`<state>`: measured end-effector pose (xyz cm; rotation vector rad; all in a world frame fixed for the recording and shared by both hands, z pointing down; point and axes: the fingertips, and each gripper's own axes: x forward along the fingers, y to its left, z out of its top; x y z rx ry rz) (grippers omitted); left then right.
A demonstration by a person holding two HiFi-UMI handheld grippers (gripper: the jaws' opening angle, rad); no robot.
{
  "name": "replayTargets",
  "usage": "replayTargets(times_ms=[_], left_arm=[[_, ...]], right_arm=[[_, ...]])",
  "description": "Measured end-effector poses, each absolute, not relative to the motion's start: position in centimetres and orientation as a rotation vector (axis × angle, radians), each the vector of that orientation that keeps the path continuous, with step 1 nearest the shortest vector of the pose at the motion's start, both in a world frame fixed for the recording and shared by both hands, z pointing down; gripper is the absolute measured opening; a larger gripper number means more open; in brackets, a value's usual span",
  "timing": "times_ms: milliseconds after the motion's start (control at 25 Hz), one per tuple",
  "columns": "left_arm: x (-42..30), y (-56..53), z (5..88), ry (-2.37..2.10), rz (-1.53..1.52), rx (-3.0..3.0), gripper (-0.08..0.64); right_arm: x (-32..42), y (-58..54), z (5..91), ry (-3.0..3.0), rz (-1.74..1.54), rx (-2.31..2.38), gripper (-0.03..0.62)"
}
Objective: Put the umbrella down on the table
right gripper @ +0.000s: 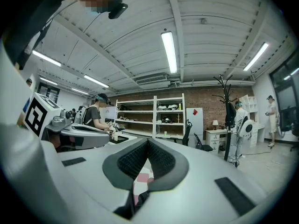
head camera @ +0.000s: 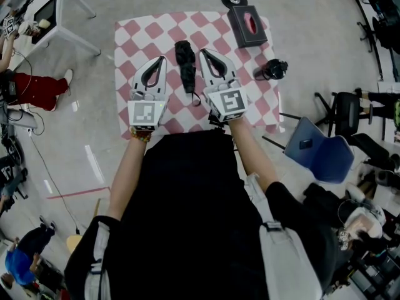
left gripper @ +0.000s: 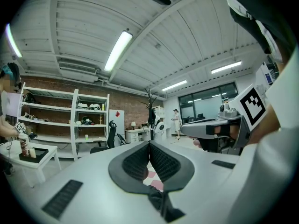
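A black folded umbrella (head camera: pixel 185 64) lies lengthwise on the red-and-white checkered table (head camera: pixel 134 33) in the head view, its strap trailing toward me. My left gripper (head camera: pixel 163 58) hovers just left of it and my right gripper (head camera: pixel 202 50) just right of it. Neither touches the umbrella. In the left gripper view the left gripper (left gripper: pixel 149 143) has its dark pads meeting at the tip, with nothing between them. The right gripper (right gripper: pixel 148 140) in its own view is likewise shut and empty. Both point level across the room, so the umbrella is hidden in those two views.
A dark tissue box (head camera: pixel 248 25) sits at the table's far right corner, and a small black device (head camera: pixel 273 70) near its right edge. A blue chair (head camera: pixel 319 149) stands to the right, a white side table (head camera: pixel 47 11) at the far left. People work by the shelves (right gripper: pixel 149 115).
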<state>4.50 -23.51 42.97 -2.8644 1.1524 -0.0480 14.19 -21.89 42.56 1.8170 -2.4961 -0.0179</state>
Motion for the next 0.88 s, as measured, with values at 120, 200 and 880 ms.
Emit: replayTargets(times_ms=[120,200,880], left_arm=[[4.46,-23.47,43.14,1.152,-0.057,-2.865,0.014],[4.45,-23.53,43.08,1.154,-0.055,-2.864,0.014],[4.52,-23.1,43.56,1.174,-0.091,-2.909,0.014]], right_arm=[[13.93,-21.86,42.14,-2.516,0.013,1.822,0.017],[14.18,-21.87,42.36,-2.511,0.003,1.838,0.017],[14.74,-21.55,42.96,-2.48,-0.03,1.842,0.017]])
